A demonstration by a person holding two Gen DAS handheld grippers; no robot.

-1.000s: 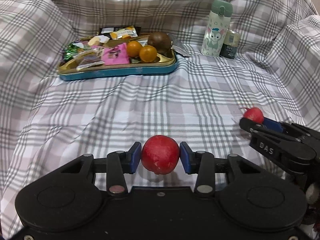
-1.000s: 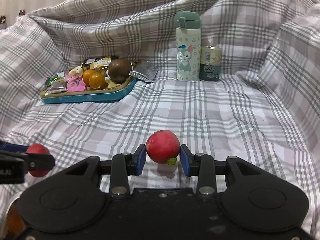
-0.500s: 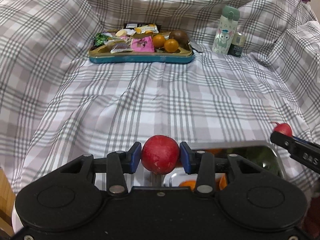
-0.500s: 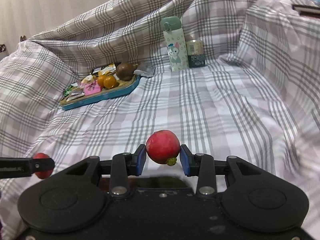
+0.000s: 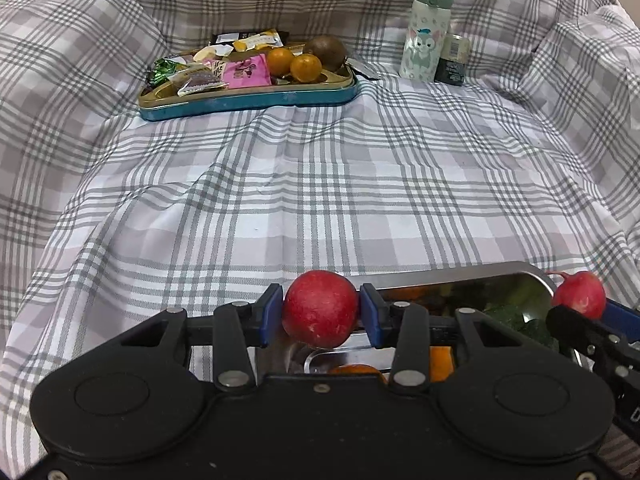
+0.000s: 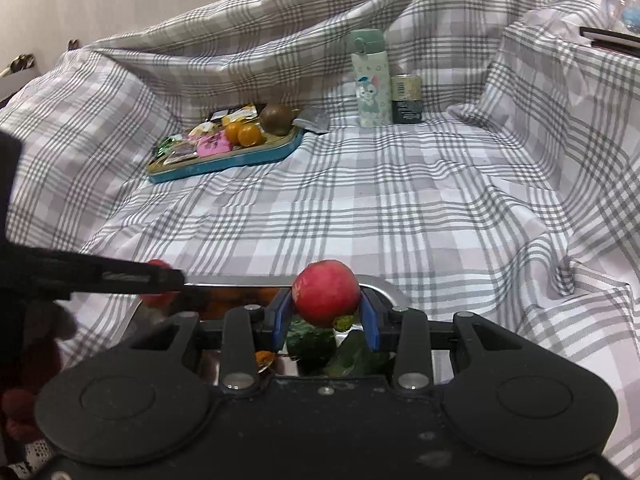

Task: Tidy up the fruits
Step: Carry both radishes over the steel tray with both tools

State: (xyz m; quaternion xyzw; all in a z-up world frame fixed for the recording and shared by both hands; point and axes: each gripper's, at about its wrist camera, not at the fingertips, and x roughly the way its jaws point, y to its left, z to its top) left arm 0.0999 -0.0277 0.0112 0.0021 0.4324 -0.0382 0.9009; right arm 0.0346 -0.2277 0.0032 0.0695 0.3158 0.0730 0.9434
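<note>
Looking along the left tool (image 5: 320,312), where does its fruit sit?

— Right between the blue pads. The left fruit (image 5: 320,308), round and red, touches both pads and hangs clear of anything below. The jaws have just been opening a little, yet the grip holds at a middling width.

And the right tool (image 6: 326,308)?

— Narrow, clamped on the right fruit (image 6: 326,292), also red, with a green stub under it. From the left camera that fruit shows a thin root tail.

What lies under them?

— A metal tray (image 5: 460,274) on the checked cloth (image 5: 320,180). Both fruits hang over it, the left one over its near-left part, the right one by its far-right corner.

What is in the tray?

— Hard to say. The tool bodies cover most of it. Orange pieces and dark green leaves show through the gaps, nothing more certain.

Anything else unclear?

— In the right camera the left tool is a blurred dark bar, and it hides most of its fruit. Something dark red at the lower left edge is cut off; I cannot tell what it is.

And farther back?

— A blue tin (image 5: 248,100) with wrapped snacks, two oranges (image 5: 306,68) and a brown fruit (image 5: 326,52), well apart from the tools. A bottle (image 5: 426,40) stands upright to its right, a can (image 5: 452,58) just beside it.
</note>
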